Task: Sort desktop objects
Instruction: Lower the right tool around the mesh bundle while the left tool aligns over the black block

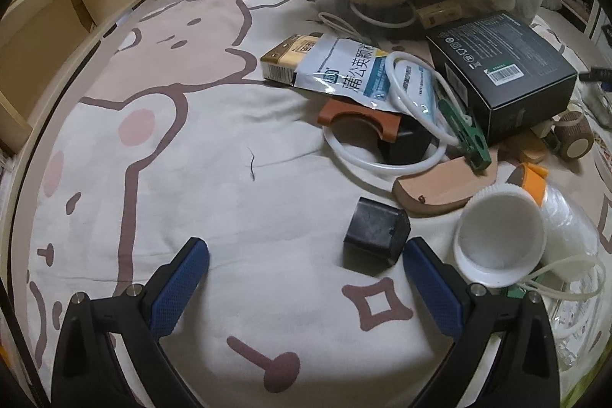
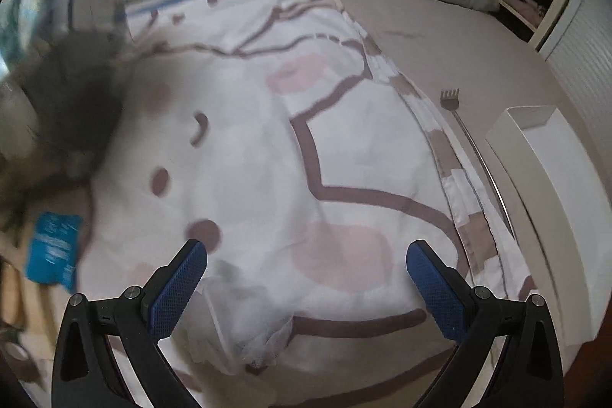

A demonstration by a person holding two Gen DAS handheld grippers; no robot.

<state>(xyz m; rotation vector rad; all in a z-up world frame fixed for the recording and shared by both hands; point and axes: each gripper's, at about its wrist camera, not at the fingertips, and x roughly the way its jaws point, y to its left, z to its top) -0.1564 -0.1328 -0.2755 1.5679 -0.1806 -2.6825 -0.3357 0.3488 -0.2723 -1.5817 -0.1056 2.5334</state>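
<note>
Left wrist view: left hand-held gripper (image 1: 306,251) gapes beside black cube (image 1: 376,236)

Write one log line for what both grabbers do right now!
left gripper: open, empty | near: small black block | right gripper: open, empty | over: bedsheet

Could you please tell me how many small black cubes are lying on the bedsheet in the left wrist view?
2. One black cube lies just ahead of the left gripper; another black cube sits under the orange bracket inside the white tube loop. The clutter may hide more.
</note>
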